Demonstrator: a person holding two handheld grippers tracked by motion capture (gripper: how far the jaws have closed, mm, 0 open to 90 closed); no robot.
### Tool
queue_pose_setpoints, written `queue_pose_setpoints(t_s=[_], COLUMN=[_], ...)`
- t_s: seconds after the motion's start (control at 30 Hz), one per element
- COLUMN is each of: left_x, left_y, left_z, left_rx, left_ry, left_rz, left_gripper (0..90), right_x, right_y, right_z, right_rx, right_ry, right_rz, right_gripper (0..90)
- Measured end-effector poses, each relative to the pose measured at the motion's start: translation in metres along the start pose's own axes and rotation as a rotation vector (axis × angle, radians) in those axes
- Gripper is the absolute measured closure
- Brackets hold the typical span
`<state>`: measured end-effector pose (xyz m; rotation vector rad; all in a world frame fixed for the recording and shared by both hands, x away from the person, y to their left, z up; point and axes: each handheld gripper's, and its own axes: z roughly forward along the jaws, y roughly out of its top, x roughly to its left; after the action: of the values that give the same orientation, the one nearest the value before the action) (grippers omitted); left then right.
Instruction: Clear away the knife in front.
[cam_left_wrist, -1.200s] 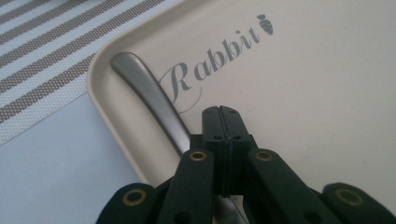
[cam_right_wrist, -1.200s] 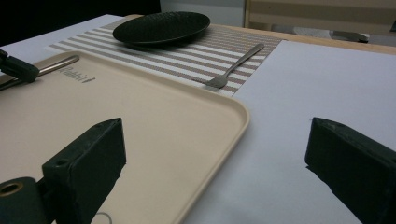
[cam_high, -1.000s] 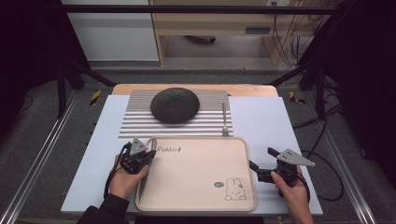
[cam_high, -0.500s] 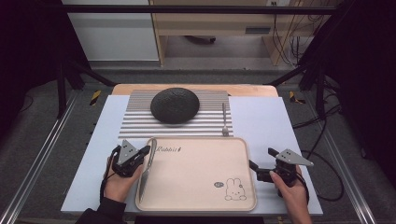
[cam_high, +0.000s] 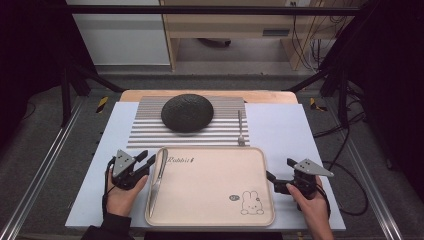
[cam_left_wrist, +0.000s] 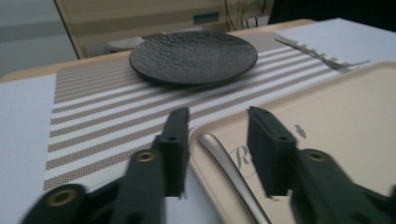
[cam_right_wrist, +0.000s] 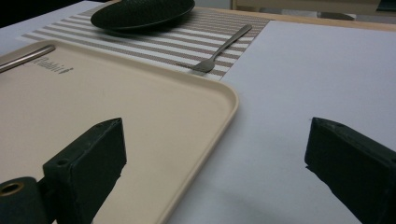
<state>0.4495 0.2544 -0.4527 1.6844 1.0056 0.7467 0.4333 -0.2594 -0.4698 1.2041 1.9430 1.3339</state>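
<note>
Left gripper (cam_high: 142, 161): drawn back off the tray (cam_high: 215, 210), fingers parted. Knife (cam_high: 156, 180): released, now lying along the tray's left edge

One tray (cam_high: 215, 200), one knife (cam_high: 156, 179), one fork (cam_high: 240, 127), one plate (cam_high: 187, 112), one placemat (cam_high: 145, 132).

Even overhead light falls on the bench (cam_high: 300, 130), leaving only short, soft shadows, while the room around it lies dark. In the left gripper view the left claw (cam_left_wrist: 219, 149) is blurred up close and the plate (cam_left_wrist: 193, 57) behind is soft. The right gripper view is sharper, with a mild sheen on the tray (cam_right_wrist: 154, 126).
</note>
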Motion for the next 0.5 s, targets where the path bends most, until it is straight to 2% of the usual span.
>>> queue_pose_setpoints(t_s=[0.1, 0.23, 0.33, 0.5], left_x=[0.002, 0.004, 0.006, 0.010], left_y=[-0.001, 0.000, -0.001, -0.002], left_z=[0.000, -0.002, -0.001, 0.000], left_rx=[-0.024, -0.060, -0.057, -0.049], left_ry=[0.015, 0.065, 0.081, 0.085], left_rz=[-0.012, -0.023, -0.045, -0.073], left_gripper=[42.9, 31.2, 22.7, 15.7], right_x=[0.002, 0.004, 0.007, 0.011], right_y=[0.003, 0.006, 0.009, 0.014], right_z=[0.001, 0.004, 0.005, 0.010], right_rx=[0.003, 0.015, 0.017, 0.039], right_ry=[-0.020, -0.023, -0.017, -0.008], right_rz=[-0.004, -0.011, -0.014, -0.026], right_gripper=[6.0, 6.2, 6.2, 6.3])
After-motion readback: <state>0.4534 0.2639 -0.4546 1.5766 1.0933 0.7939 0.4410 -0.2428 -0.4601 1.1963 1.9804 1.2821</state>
